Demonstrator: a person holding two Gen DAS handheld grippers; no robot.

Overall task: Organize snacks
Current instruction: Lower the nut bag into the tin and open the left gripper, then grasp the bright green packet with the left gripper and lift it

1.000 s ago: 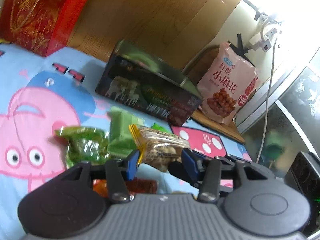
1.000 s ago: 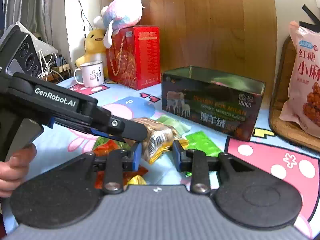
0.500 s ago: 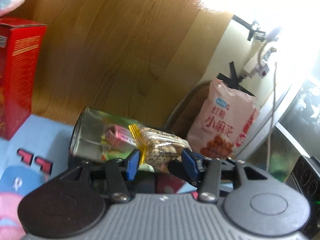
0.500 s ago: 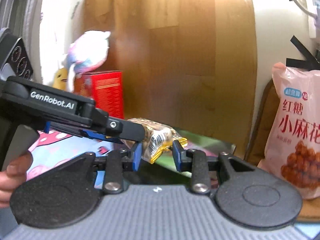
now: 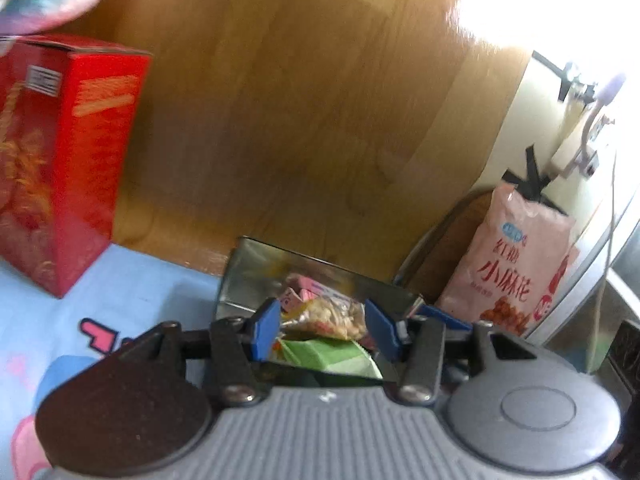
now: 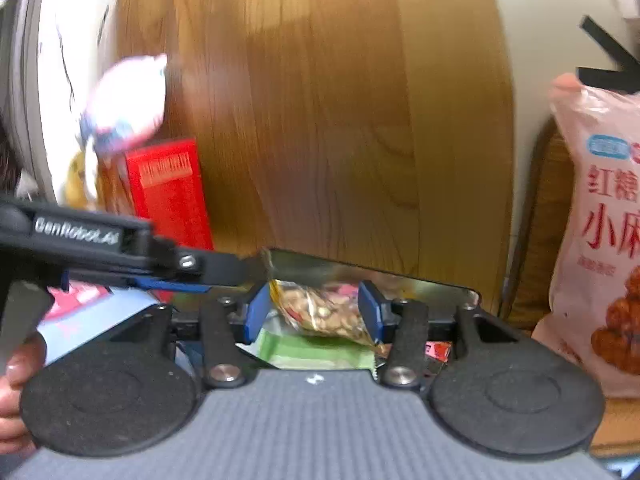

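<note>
Left wrist view: the left gripper (image 5: 323, 330) has just been opening, and its pads seem clear of the nut packet (image 5: 328, 317) lying over the open tin (image 5: 240, 276). Right wrist view: the right gripper (image 6: 313, 314), jaws likewise just widened, frames the same packet (image 6: 320, 312) loosely; a green packet (image 6: 312, 354) lies beneath

Blown-out upper-right glare, motion blur

Clear gold-edged peanut packet (image 6: 324, 312) lies tilted atop green packets (image 6: 312, 350) inside tin (image 6: 440, 286).
</note>
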